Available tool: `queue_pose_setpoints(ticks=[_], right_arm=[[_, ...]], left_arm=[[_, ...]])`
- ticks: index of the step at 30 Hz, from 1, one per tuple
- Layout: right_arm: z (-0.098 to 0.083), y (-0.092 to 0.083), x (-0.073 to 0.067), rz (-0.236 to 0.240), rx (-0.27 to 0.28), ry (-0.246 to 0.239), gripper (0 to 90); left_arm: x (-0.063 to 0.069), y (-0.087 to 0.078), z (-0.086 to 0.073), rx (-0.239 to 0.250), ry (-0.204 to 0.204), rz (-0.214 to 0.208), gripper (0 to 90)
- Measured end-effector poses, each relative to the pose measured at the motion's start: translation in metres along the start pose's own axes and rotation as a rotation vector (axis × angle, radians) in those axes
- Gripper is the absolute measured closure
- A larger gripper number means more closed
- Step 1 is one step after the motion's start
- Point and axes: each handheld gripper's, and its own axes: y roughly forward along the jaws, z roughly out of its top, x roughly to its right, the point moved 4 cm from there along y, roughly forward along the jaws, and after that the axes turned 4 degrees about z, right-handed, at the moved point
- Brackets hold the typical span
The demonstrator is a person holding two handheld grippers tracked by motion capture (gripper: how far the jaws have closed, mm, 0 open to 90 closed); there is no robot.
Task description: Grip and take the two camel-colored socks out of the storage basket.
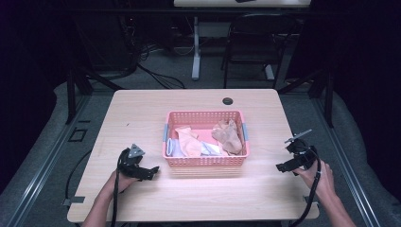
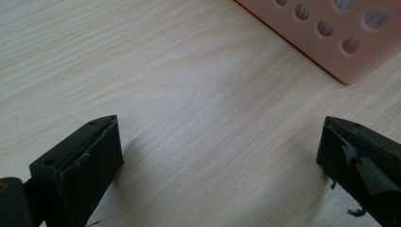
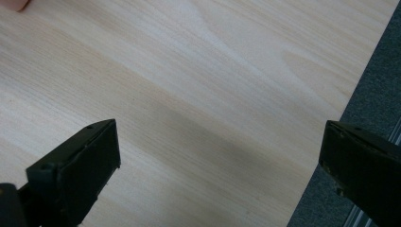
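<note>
In pink basket point(image 1: 206, 161), crumpled cloths point(image 1: 228, 135)

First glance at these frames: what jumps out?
The pink basket at the table's centre, with crumpled peach and white cloths inside. Either side of it a hand-held tool waits over bare wood, left tool and right tool, both with jaws wide open and nothing between them.
</note>
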Motion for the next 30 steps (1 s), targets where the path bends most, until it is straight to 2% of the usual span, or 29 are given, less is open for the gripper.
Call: queue_pose_setpoints(ticks=[2, 7, 10, 11, 13, 19, 20, 30], right_arm=[[0.0, 0.0, -0.001, 0.016, 0.001, 0.002, 0.0], [0.003, 0.0, -0.003, 0.011, 0.008, -0.001, 0.0], [0.007, -0.003, -0.007, 0.026, 0.002, -0.017, 0.0], [0.01, -0.005, -0.009, 0.027, 0.016, -0.02, 0.0], [0.01, -0.008, -0.009, 0.017, 0.007, -0.034, 0.0], [0.02, -0.021, -0.018, 0.028, 0.043, -0.045, 0.0], [0.025, -0.026, -0.02, 0.039, 0.061, -0.042, 0.0], [0.046, -0.052, -0.023, 0.028, 0.106, -0.064, 0.0]], left_arm=[[0.0, 0.0, 0.0, 0.0, 0.0, 0.0, 0.8], [0.0, 0.0, 0.0, 0.001, -0.003, 0.001, 0.8], [0.001, 0.0, -0.001, 0.001, -0.006, 0.001, 0.8], [0.001, 0.0, -0.001, 0.001, -0.006, 0.001, 0.8], [0.0, 0.0, 0.0, 0.001, -0.006, 0.0, 0.8], [0.0, 0.0, 0.0, 0.001, -0.002, 0.003, 0.7], [0.0, 0.0, 0.0, 0.001, -0.005, 0.003, 0.7], [0.0, 0.0, 0.0, 0.001, -0.003, 0.003, 0.7]])
